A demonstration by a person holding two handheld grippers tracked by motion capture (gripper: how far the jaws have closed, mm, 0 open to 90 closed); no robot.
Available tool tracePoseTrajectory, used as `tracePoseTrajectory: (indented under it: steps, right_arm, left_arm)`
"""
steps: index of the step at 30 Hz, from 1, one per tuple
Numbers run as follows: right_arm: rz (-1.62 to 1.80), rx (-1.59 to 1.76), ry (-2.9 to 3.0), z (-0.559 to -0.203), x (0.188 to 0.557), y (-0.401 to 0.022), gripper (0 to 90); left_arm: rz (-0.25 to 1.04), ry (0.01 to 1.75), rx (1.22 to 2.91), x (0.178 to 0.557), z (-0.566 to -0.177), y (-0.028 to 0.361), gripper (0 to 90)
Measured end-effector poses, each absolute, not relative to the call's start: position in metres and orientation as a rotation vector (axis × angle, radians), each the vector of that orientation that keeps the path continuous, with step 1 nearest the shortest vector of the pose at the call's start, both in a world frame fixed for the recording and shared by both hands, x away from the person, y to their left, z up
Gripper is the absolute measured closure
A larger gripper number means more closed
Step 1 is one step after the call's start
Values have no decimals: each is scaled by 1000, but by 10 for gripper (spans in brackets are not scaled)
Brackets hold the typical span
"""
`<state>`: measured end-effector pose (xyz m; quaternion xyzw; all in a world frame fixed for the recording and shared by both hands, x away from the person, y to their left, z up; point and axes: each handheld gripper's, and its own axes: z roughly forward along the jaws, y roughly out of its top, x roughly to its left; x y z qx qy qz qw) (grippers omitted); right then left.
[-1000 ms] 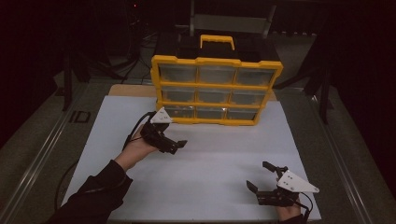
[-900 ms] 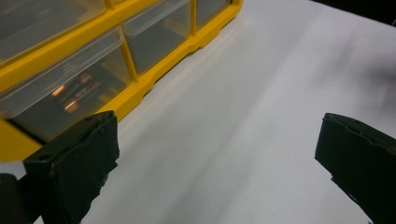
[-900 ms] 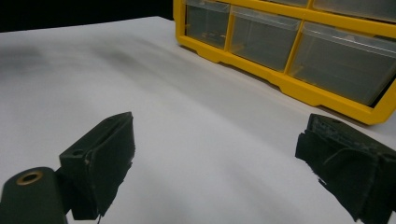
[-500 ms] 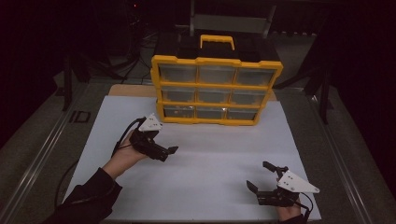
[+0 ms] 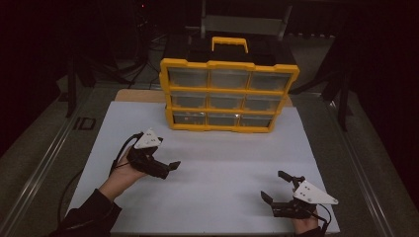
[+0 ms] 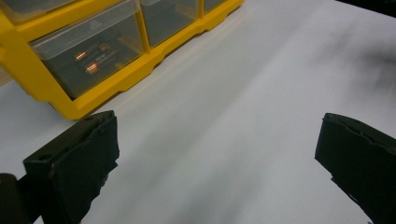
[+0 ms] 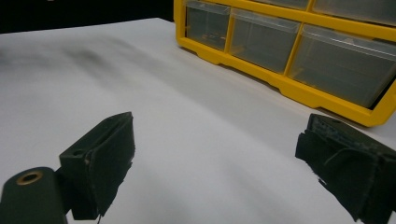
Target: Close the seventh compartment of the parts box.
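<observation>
A yellow organizer (image 5: 230, 94) with three rows of clear drawers and a carry handle stands at the far middle of the white mat (image 5: 212, 163). My left gripper (image 5: 168, 168) hovers open over the mat, in front of and left of the organizer, touching nothing. In the left gripper view its jaws (image 6: 215, 158) stand wide apart over bare mat, and the organizer's bottom corner drawer (image 6: 91, 60) holds small metallic items. My right gripper (image 5: 273, 185) rests open near the mat's front right. Its own view shows the wide gap (image 7: 224, 163) and the organizer (image 7: 289, 51) ahead.
The mat lies on a grey table with a metal rail (image 5: 44, 168) along the left side. Dark stands and cables (image 5: 94, 64) crowd the space behind the organizer. Open mat stretches between the two grippers.
My left gripper has drawn back from the organizer's lower left drawers, toward the front and a little left. It stays open. The right gripper has not moved.
</observation>
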<state>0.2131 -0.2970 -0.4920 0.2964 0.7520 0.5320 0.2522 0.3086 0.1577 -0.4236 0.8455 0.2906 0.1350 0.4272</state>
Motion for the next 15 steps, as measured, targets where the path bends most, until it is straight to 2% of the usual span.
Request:
tracePoseTrajectory:
  steps: [15]
  right_arm:
    - [1447,800,2050,-492,213,-296,92]
  left_arm:
    - [363,740,2118,289,-442,175,0]
